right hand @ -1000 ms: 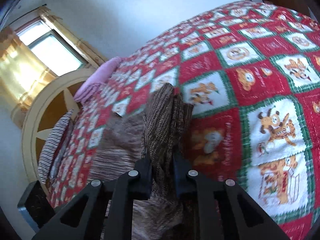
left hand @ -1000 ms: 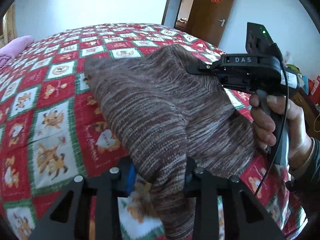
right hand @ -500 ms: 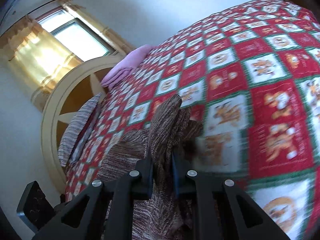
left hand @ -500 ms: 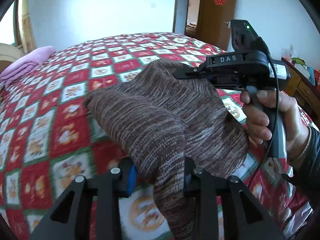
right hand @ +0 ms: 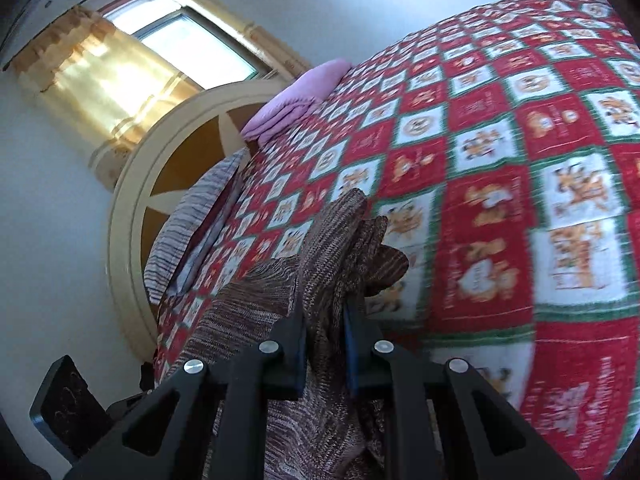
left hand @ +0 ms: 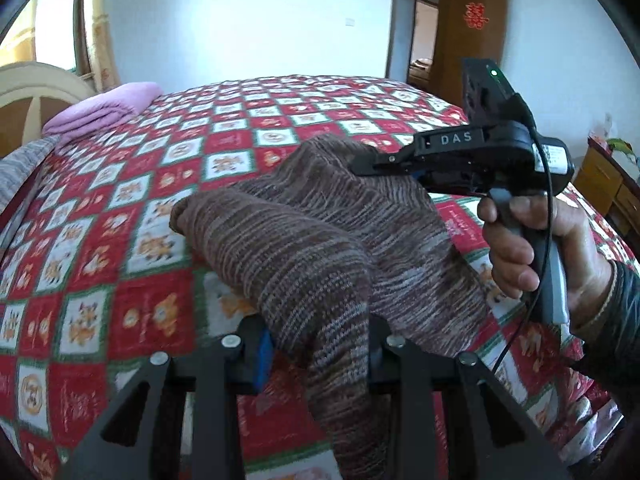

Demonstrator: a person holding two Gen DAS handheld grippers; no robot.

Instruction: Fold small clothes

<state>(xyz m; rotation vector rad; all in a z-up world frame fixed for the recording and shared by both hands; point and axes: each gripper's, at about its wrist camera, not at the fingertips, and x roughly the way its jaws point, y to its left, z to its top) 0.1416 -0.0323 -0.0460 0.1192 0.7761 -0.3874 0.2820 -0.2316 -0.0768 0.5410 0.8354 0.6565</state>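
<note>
Both grippers clamped on the brown striped knit garment point(left hand: 304, 240), lifted above the red, green and white checked cartoon quilt point(left hand: 132, 208). Left gripper point(left hand: 320, 344) pinches a thick bunched fold, jaws narrowly apart; right gripper point(right hand: 326, 340), seen from the left with a hand point(left hand: 536, 248) on its handle, jaws nearly closed on another edge. Since a second ago both have swept across the bed toward the cream headboard point(right hand: 132, 216) and the pink folded blanket point(right hand: 296, 96); grips unchanged. Looks like carrying the fold over, laydown not yet done.
</note>
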